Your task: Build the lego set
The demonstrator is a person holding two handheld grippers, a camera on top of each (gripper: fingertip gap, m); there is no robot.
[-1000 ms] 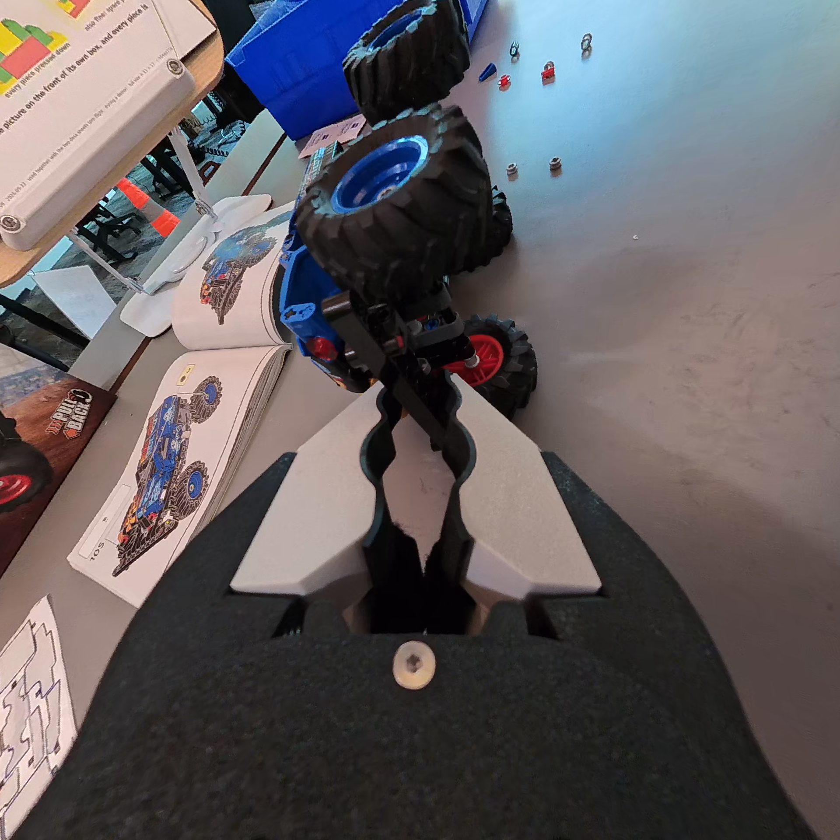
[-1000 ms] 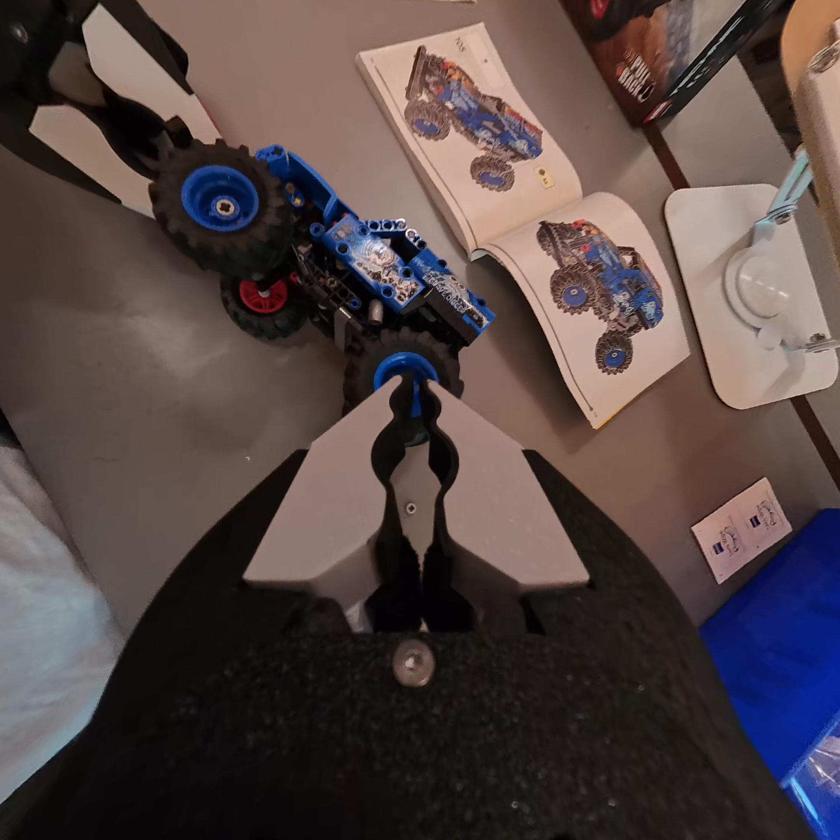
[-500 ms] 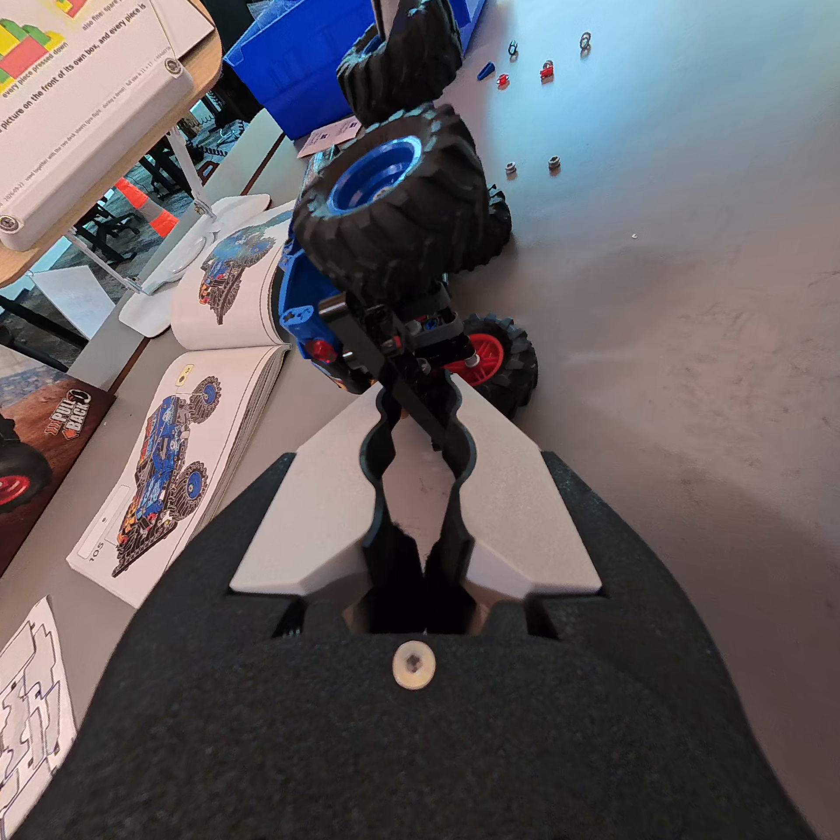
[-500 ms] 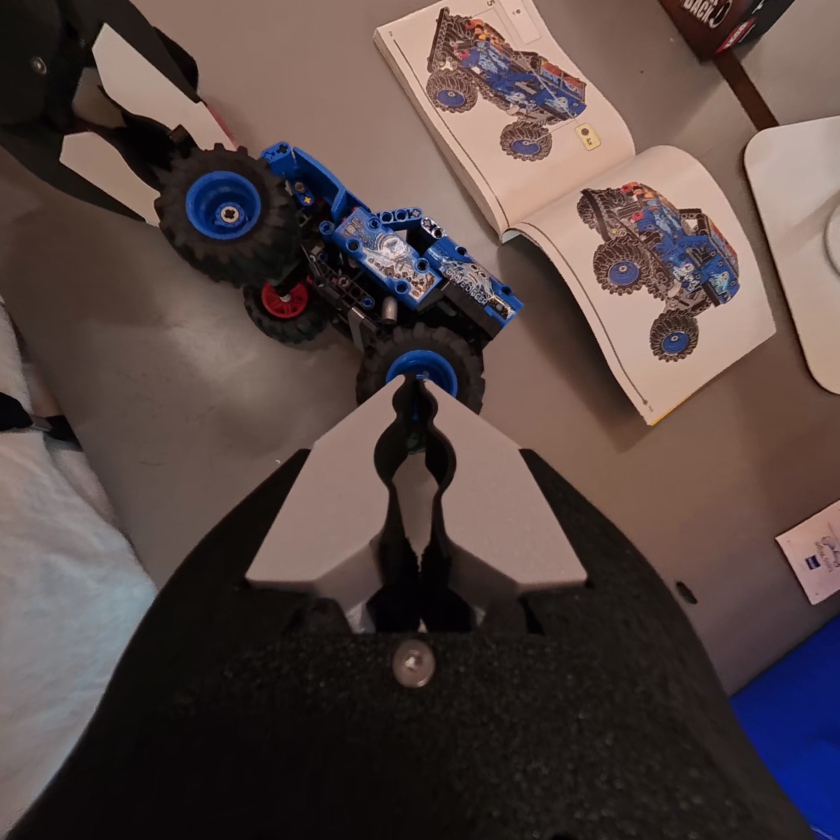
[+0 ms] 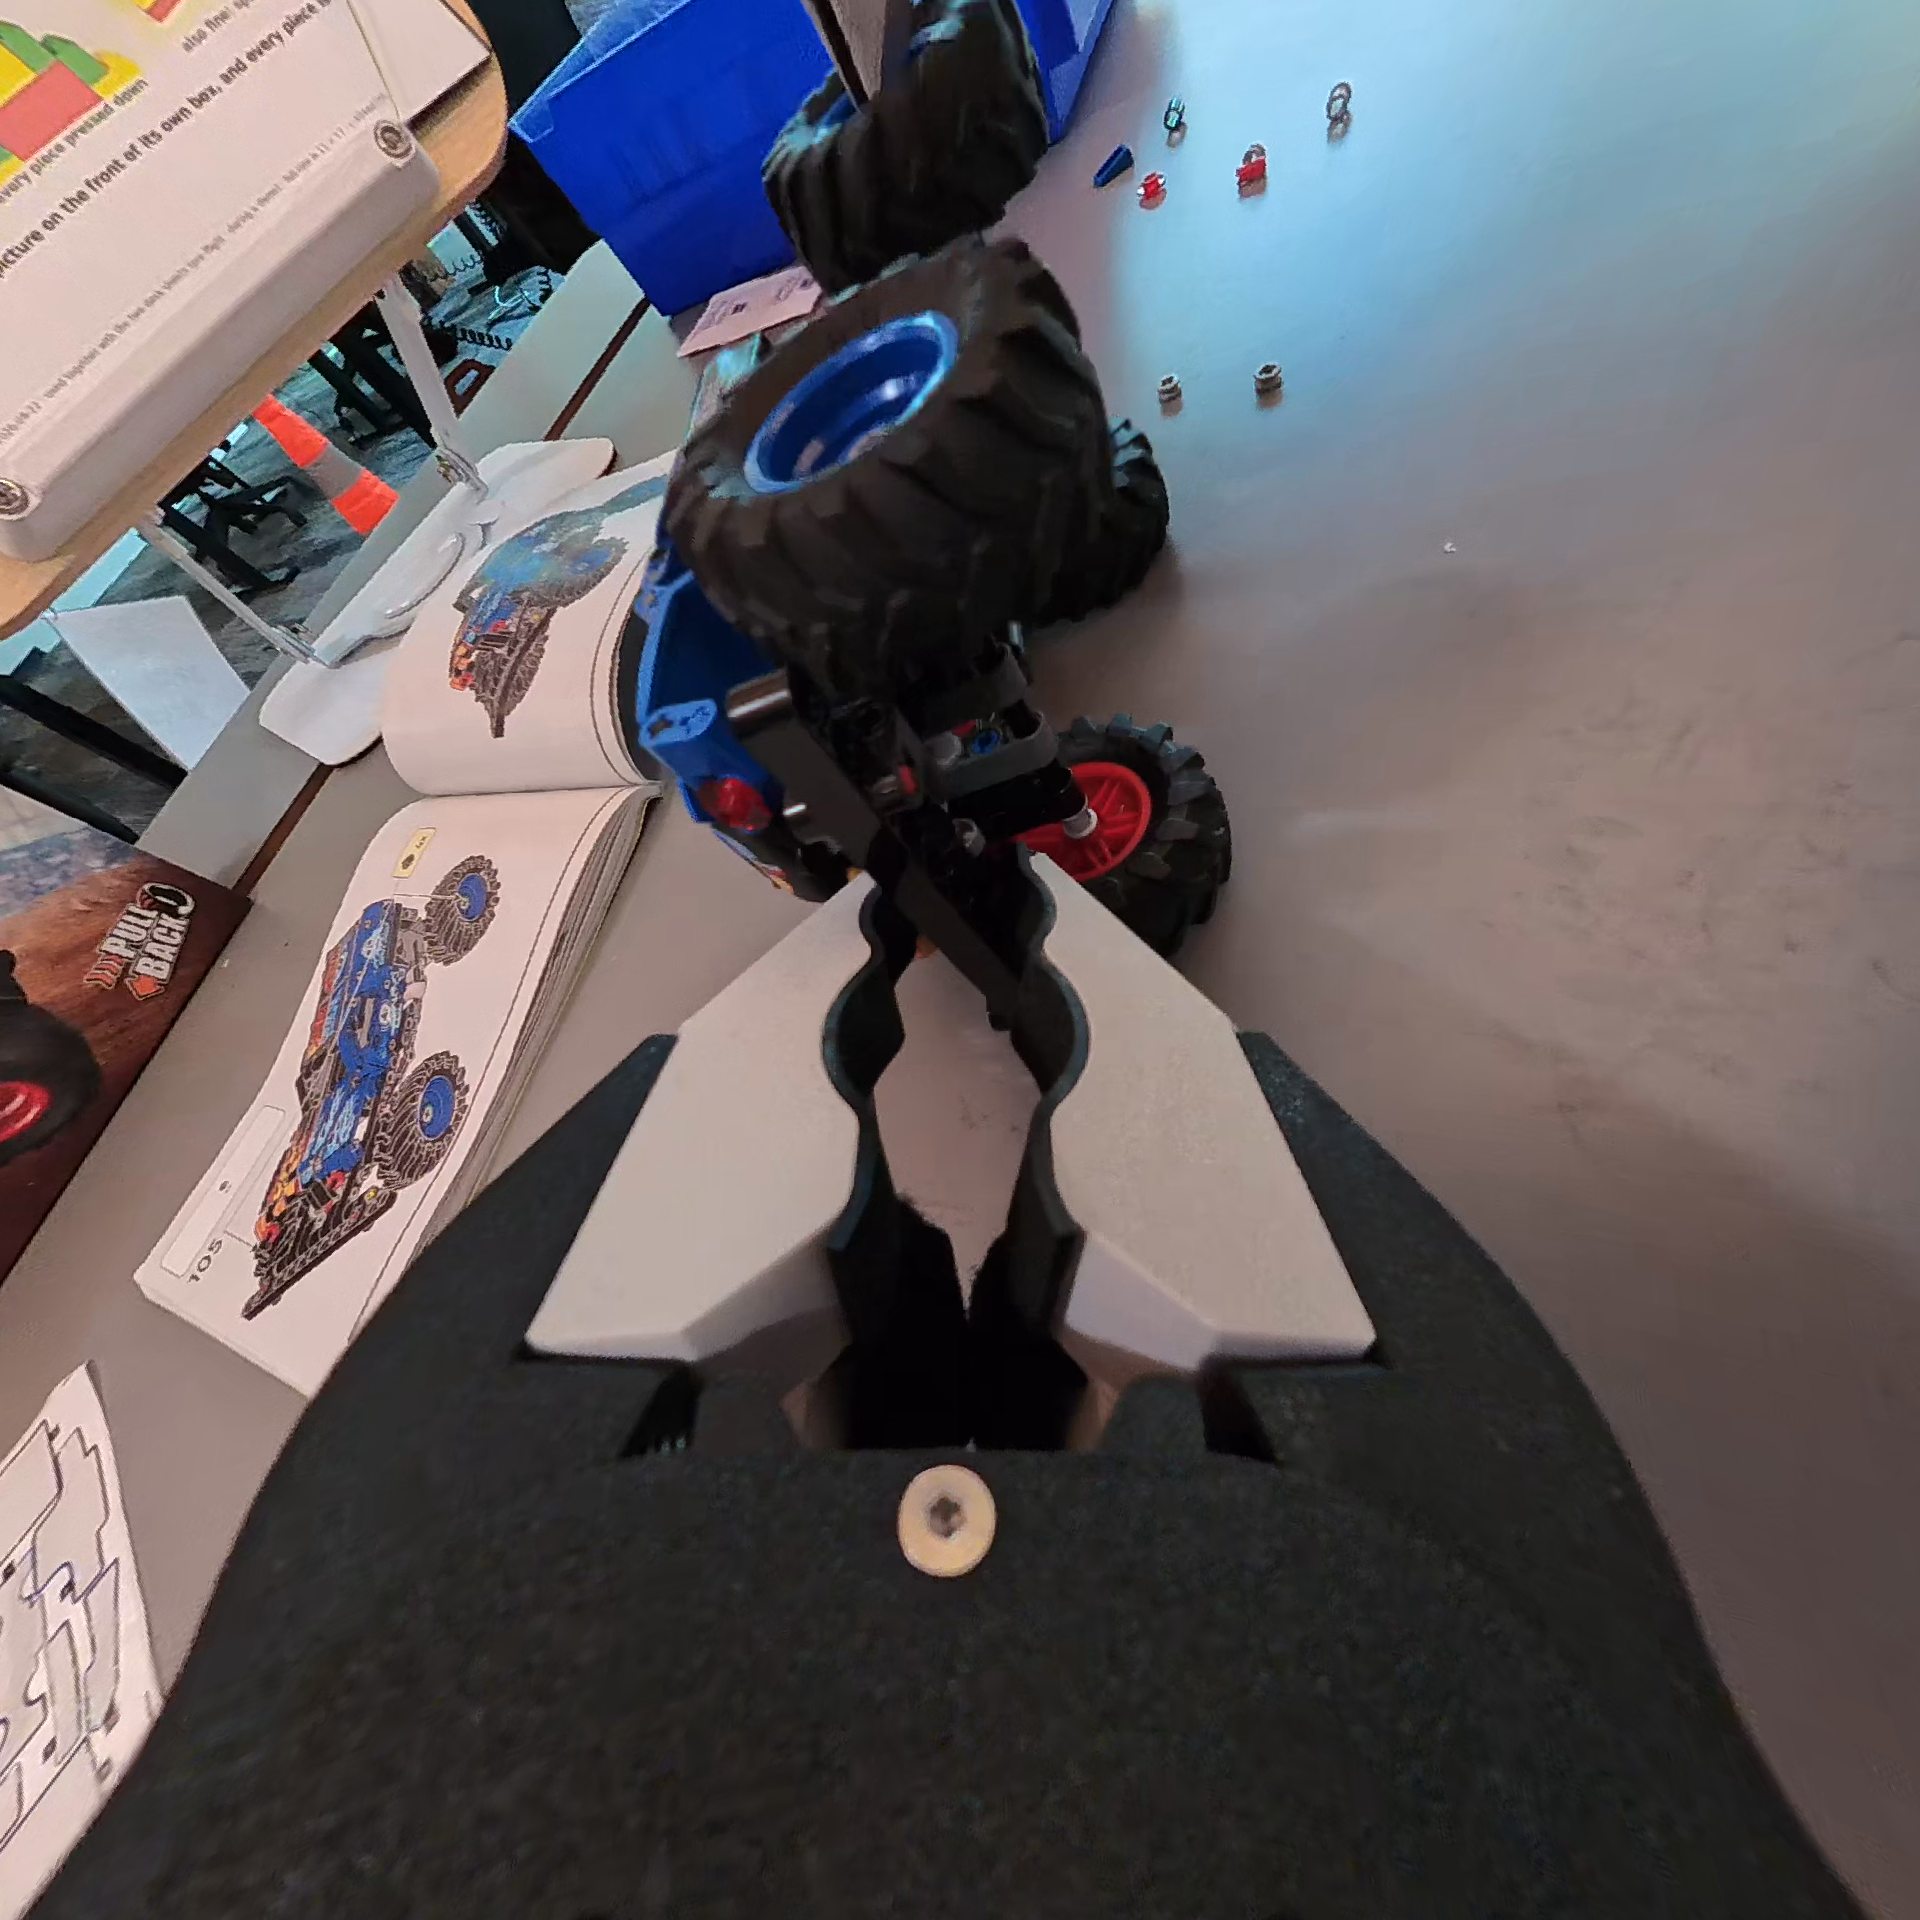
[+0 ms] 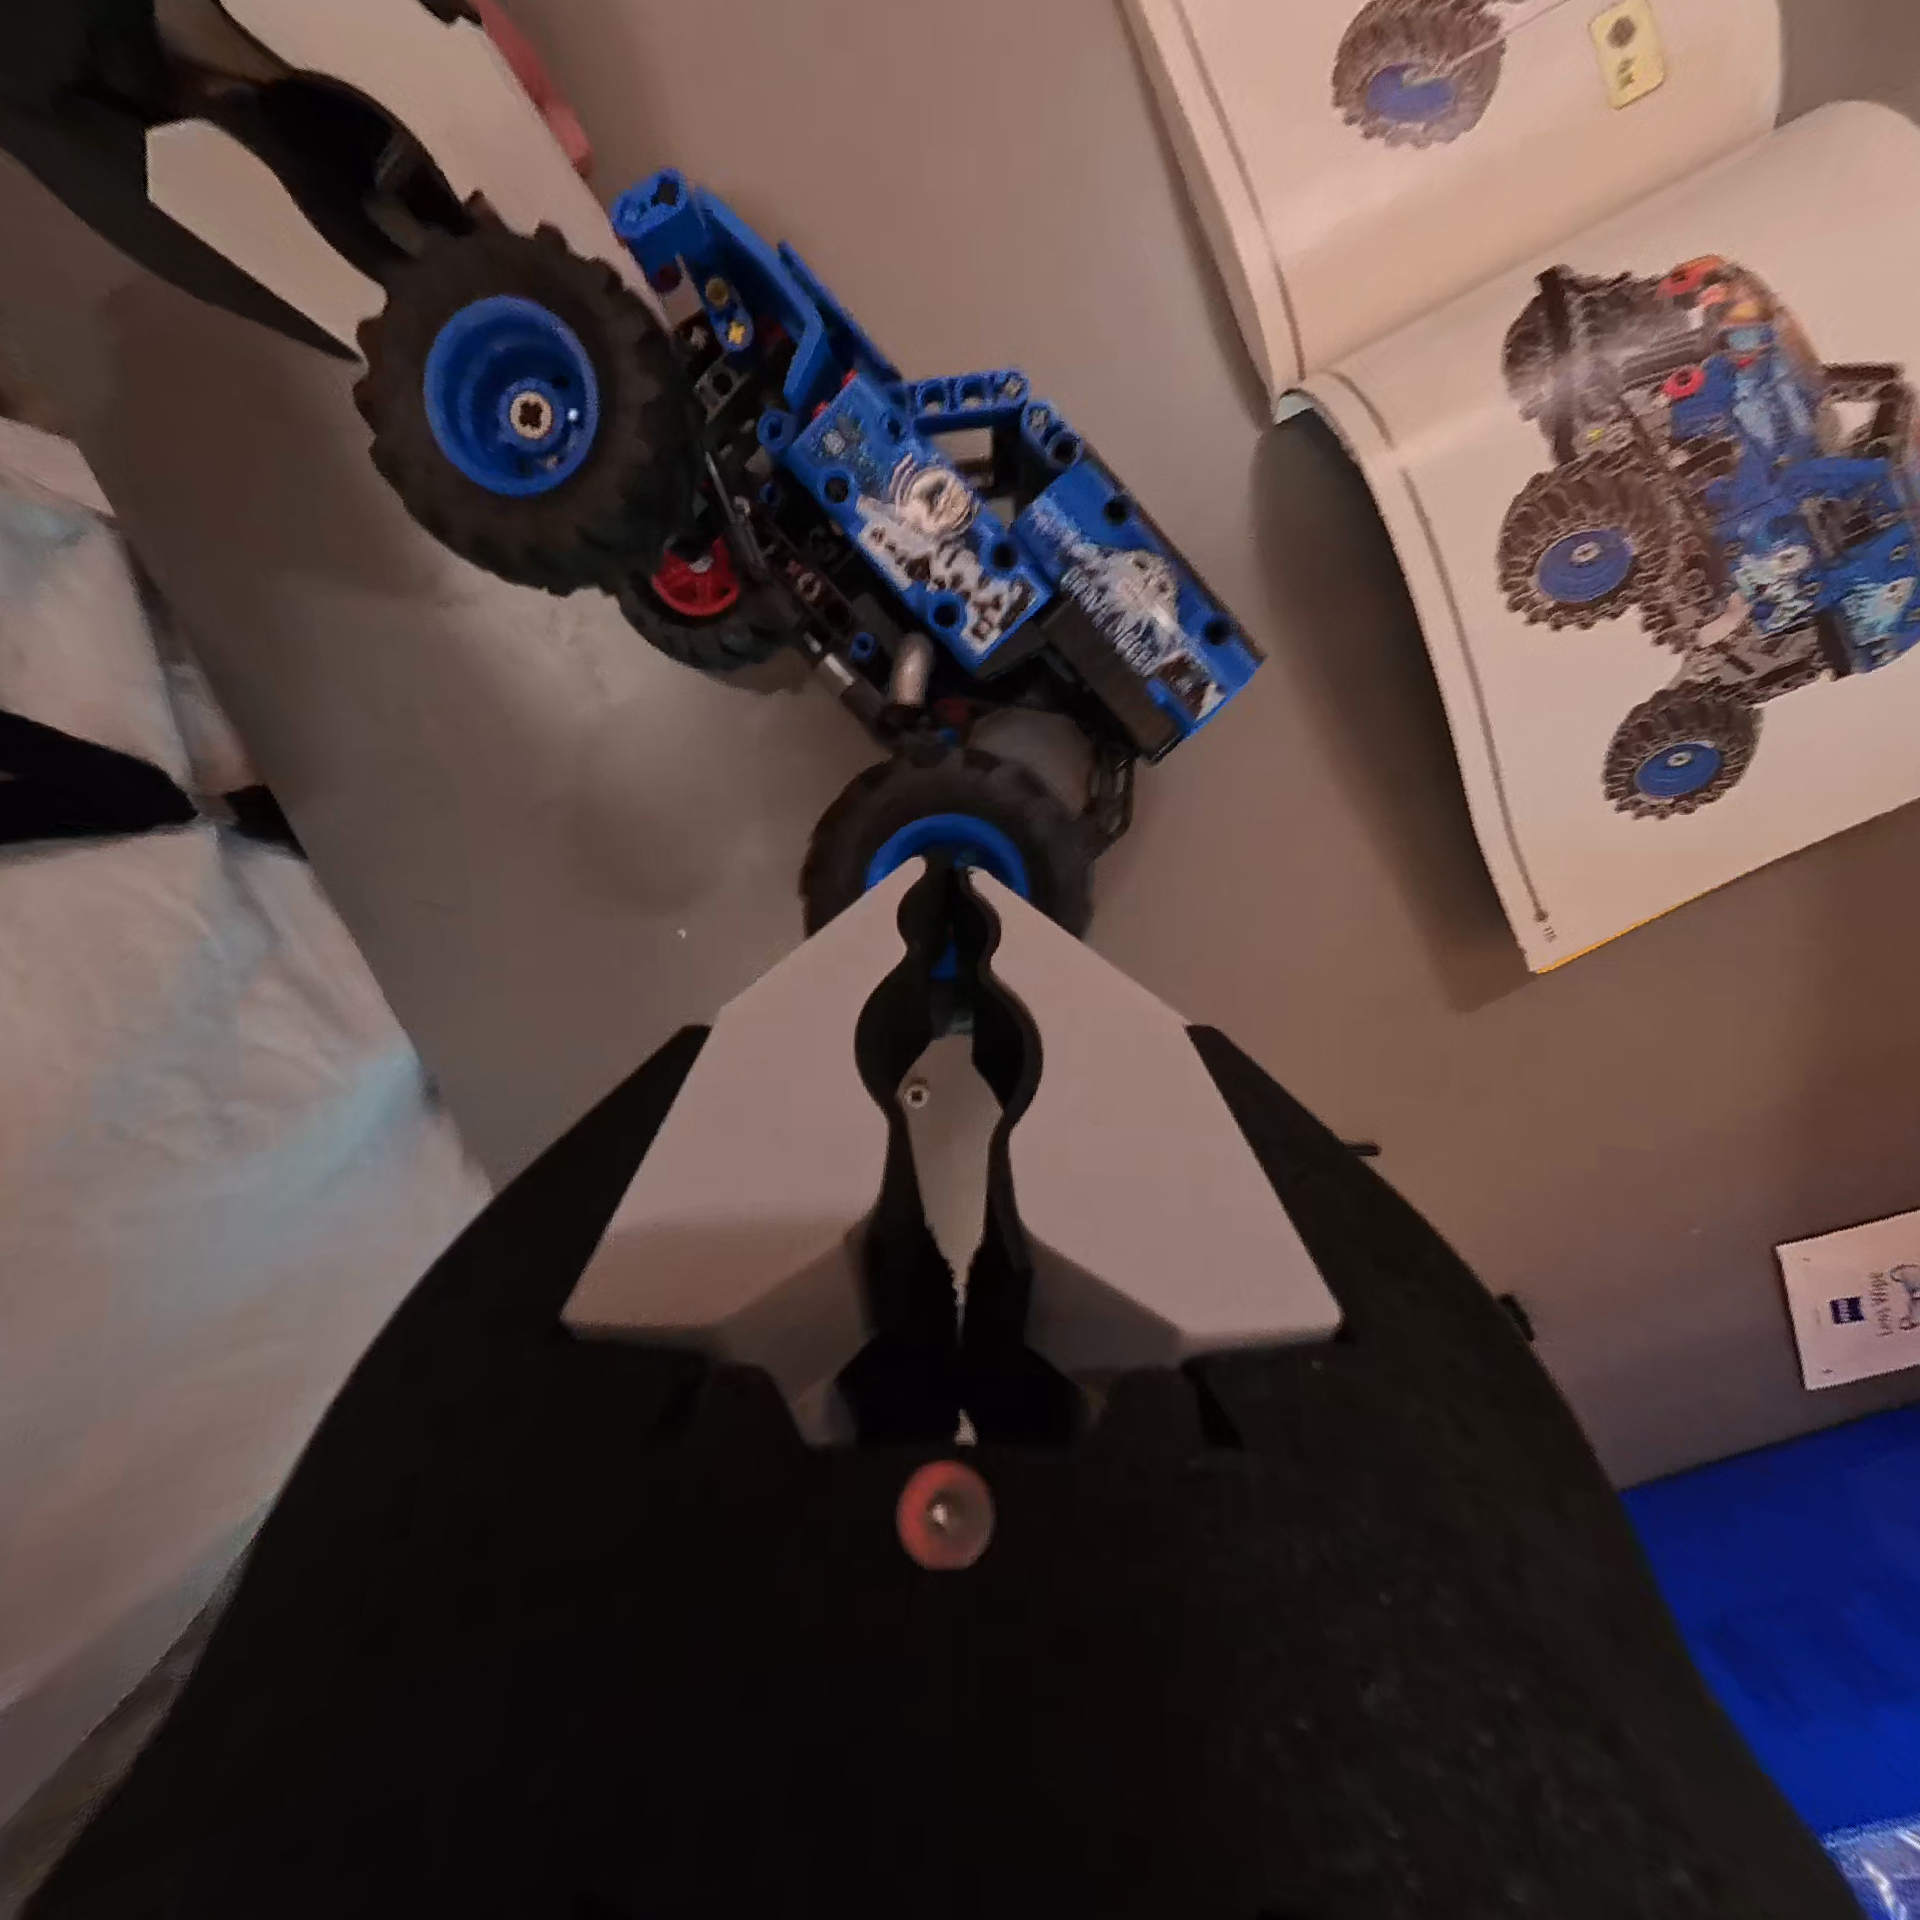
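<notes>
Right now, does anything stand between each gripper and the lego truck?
Nothing visible does. The left gripper is shut on a black beam at one end of the lego truck. The right gripper pinches the blue hub of a wheel at the other end.

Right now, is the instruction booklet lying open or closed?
Open. The instruction booklet lies spread on the table beside the truck, two facing pages showing printed pictures of a truck, with the spine crease between them.
</notes>
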